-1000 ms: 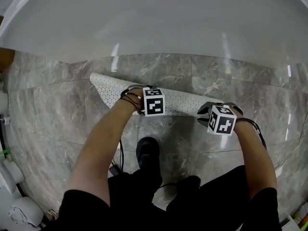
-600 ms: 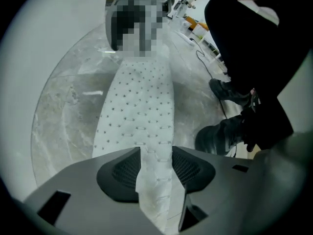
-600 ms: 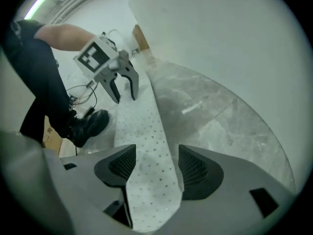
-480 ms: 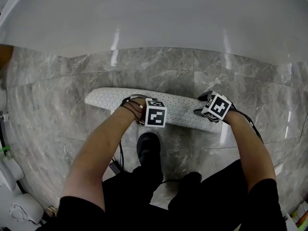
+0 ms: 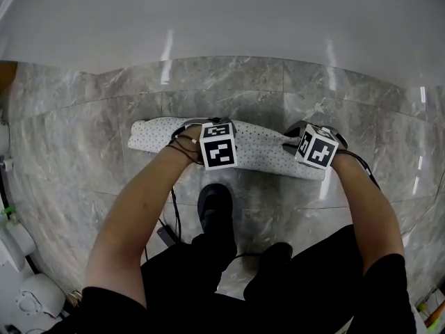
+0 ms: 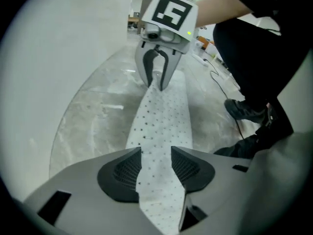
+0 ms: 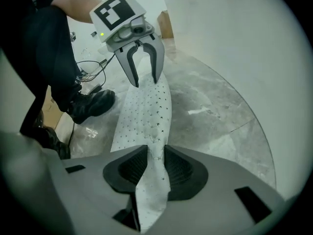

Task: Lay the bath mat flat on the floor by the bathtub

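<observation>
— Where does the mat (image 5: 263, 152) lie from the two grippers?
— Strung between them. The left gripper (image 6: 155, 153) has just been closing and its pads now pinch the folded strip. The right gripper (image 7: 156, 151) has closed the same way, on a bunched part near the other end
— And the long axis?
— Straight from one gripper to the other, alongside the bathtub (image 5: 222, 19), which lies beyond both sets of fingertips. A free tail runs past the left gripper, away from the right one
— Flat yet?
— No, it's folded narrow and low over the floor (image 5: 83, 152); I can't tell if it touches. I'd judge the fold must open crosswise to that line, with neither hand nearer
</observation>
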A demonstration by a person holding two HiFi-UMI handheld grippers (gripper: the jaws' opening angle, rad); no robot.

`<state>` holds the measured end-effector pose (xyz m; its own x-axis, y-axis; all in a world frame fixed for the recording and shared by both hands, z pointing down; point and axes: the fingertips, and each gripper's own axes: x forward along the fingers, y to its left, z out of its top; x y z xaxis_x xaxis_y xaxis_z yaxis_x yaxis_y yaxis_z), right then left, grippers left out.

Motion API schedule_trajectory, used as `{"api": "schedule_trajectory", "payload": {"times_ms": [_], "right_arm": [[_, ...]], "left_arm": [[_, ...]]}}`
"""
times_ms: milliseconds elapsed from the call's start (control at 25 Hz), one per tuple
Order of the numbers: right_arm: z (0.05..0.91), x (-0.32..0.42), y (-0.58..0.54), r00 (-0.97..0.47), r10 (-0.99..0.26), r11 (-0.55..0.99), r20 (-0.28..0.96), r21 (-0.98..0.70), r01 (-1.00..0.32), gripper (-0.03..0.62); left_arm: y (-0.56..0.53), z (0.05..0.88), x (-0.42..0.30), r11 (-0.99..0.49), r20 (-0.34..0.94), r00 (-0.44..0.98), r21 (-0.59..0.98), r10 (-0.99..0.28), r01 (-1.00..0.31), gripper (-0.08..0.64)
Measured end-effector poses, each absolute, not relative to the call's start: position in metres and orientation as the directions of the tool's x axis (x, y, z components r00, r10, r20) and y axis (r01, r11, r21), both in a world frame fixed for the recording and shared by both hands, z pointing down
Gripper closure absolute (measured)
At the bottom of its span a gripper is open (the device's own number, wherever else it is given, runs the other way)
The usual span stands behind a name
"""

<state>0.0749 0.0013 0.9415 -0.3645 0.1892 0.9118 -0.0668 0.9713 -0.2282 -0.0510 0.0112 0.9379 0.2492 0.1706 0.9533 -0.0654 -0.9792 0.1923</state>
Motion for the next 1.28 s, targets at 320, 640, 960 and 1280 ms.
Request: {"api": "schedule_trajectory", "payload": {"times_ms": [320,640,960,1280], "right_arm": [[0.924,0.077,-0.048,-0.398,-0.084,0.988,0.913,0.023,-0.154,0.482],[0.905,0.083,-0.095,-0.349,-0.346,0.926,0.871,0.259,-0.274,0.492],[0.907,0.104,-0.135,-0.242,-0.475,0.847,0.846,0.365,-0.386,0.523],[0.901,0.087,-0.129,-0.339,-0.409,0.882,0.847,0.271,-0.386,0.552]], "left_arm": [[-0.032,0.940,-0.061,-0.996,0.984,0.173,-0.015,-0.030,-0.083,0.395],[-0.073,0.922,-0.060,-0.969,0.957,0.162,-0.227,-0.240,-0.094,0.551],[-0.091,0.891,-0.056,-0.907,0.880,0.246,-0.355,-0.406,-0.227,0.463],[-0.040,0.917,-0.063,-0.957,0.952,0.253,-0.103,-0.174,-0.271,0.421]]}}
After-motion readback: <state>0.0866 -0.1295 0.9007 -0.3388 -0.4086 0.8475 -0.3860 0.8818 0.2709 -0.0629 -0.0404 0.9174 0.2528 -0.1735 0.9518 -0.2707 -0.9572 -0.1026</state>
